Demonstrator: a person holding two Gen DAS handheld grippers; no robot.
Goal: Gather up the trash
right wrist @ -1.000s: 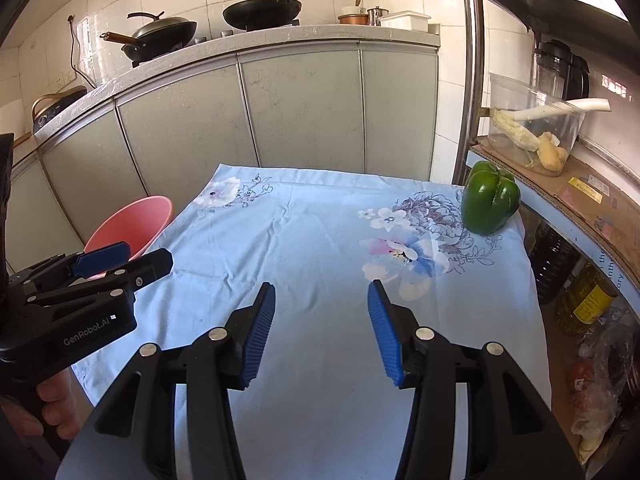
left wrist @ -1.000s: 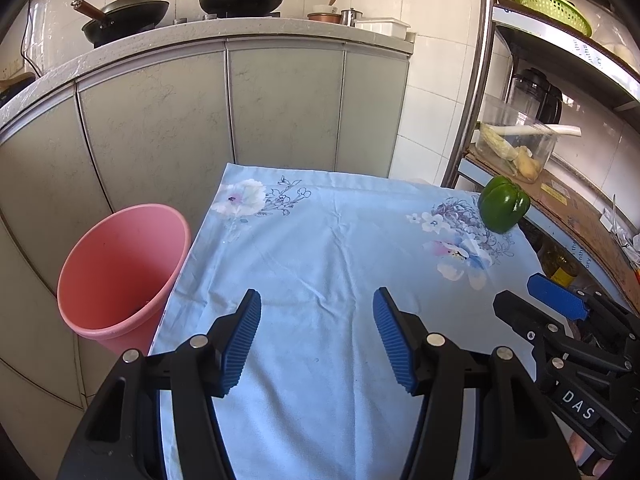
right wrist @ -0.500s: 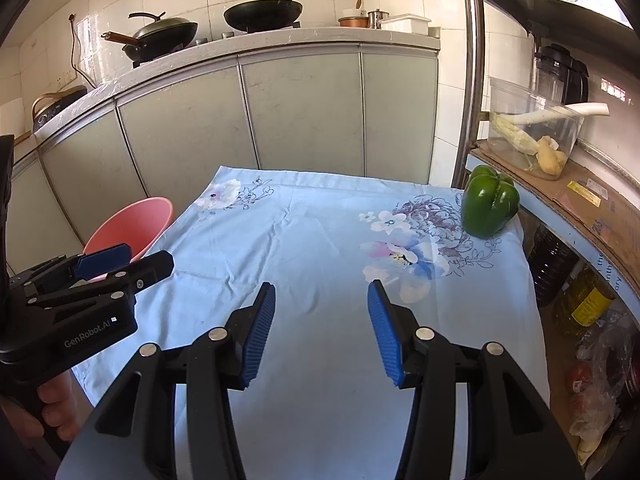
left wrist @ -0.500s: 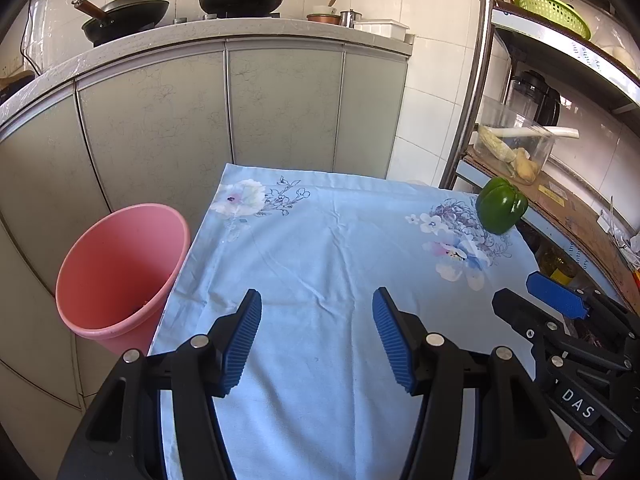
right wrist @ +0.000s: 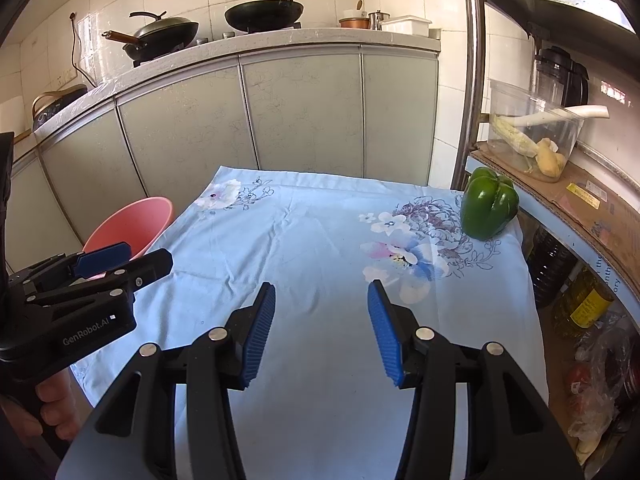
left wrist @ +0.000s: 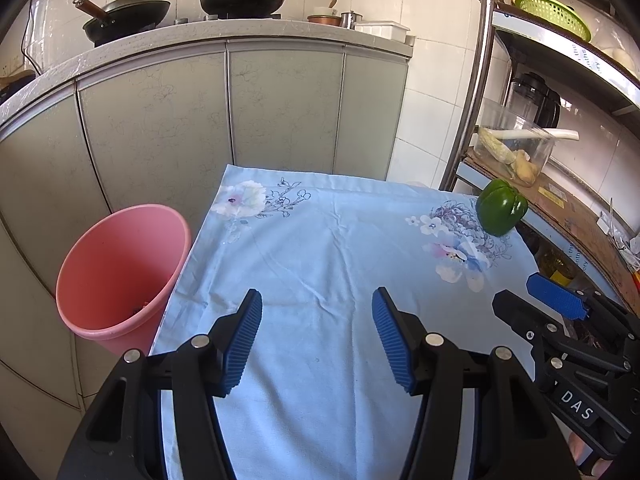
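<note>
Floral cotton tablecloth (left wrist: 320,256) bears a glossy pepper (left wrist: 500,208); both grippers' ribbed fingers (left wrist: 244,336) gape empty.

Two readable marks, one on each handheld tool

"GenRobot.AI" stands in pale letters on the black side of the left gripper (right wrist: 102,264), as the right wrist view shows it; "DAS" stands on a small dark tag on the body of the right gripper (left wrist: 556,300), as the left wrist view shows it; blue lettering runs along the shelf edge (right wrist: 606,276) at the right, too bent to read beyond "the"; a yellow label on the oil bottle (right wrist: 584,300) and a yellow sticker on the cardboard (right wrist: 576,196) are too small to read.
</note>
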